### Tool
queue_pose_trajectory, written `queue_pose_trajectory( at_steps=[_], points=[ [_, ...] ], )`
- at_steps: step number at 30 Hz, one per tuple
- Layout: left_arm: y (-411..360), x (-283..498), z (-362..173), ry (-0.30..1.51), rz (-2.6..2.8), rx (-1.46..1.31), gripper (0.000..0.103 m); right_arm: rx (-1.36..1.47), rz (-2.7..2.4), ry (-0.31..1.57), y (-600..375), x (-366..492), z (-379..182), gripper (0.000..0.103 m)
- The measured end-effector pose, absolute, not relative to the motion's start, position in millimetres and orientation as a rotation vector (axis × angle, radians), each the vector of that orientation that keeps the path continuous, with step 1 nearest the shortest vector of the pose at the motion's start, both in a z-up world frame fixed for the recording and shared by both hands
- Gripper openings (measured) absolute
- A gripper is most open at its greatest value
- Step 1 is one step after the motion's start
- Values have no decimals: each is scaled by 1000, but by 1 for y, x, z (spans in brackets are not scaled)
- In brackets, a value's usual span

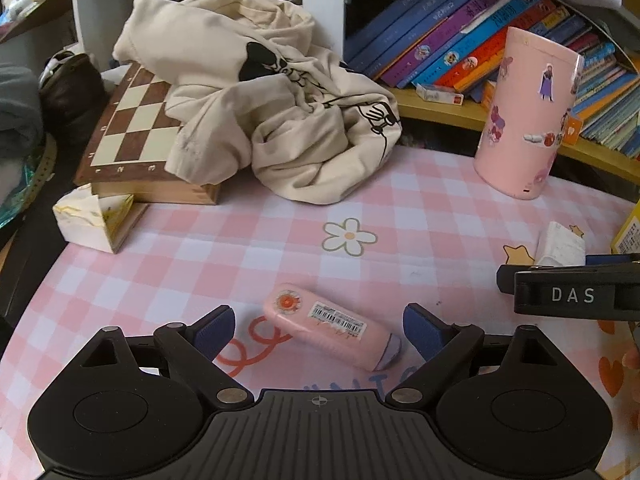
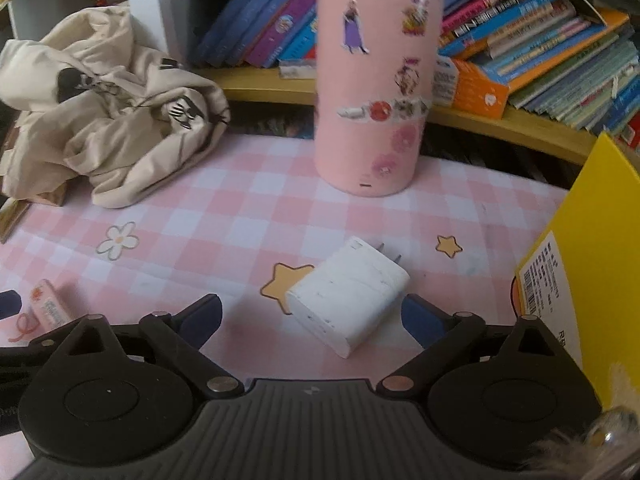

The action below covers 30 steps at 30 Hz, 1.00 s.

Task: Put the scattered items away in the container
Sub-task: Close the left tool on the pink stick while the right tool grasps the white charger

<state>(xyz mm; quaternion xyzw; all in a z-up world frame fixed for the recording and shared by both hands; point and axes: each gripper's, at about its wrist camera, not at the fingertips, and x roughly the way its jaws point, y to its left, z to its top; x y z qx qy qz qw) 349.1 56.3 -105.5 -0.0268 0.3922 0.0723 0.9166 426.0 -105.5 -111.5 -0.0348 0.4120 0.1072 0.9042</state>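
Observation:
A pink oblong case [image 1: 334,326] with a barcode label lies on the pink checked mat between the open fingers of my left gripper [image 1: 318,332]. It also shows at the left edge of the right wrist view [image 2: 50,308]. A white plug charger [image 2: 348,296] lies on the mat between the open fingers of my right gripper [image 2: 312,320], nearer the right finger; it also shows in the left wrist view [image 1: 560,246]. A tall pink cylinder container [image 2: 374,84] with stickers stands upright at the back of the mat; it also shows in the left wrist view [image 1: 524,114]. Both grippers hold nothing.
A crumpled beige garment [image 1: 276,108] lies on a wooden chessboard box [image 1: 132,136] at the back left. A white and gold box [image 1: 92,220] sits beside it. Shelves of books [image 2: 520,28] run behind. A yellow book [image 2: 580,260] stands at the right.

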Motion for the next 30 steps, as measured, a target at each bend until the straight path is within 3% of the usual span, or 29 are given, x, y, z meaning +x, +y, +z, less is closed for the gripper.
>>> queue_pose_trajectory(
  at_steps=[8, 10, 15, 17, 19, 30],
  points=[
    [61, 352, -111, 812, 147, -66, 87, -78, 216, 849, -106, 428, -115, 90],
    [61, 351, -110, 803, 143, -64, 77, -81, 216, 846, -106, 428, -115, 88],
    [65, 349, -107, 800, 138, -83, 68, -82, 212, 834, -106, 428, -113, 75],
    [67, 346, -106, 806, 134, -92, 67, -83, 217, 825, -106, 426, -112, 60],
    [70, 341, -105, 813, 135, -104, 67, -88, 238, 820, -104, 425, -110, 55],
    [77, 295, -83, 793, 137, -155, 67, -94, 325, 845, -100, 392, -100, 54]
  ],
)
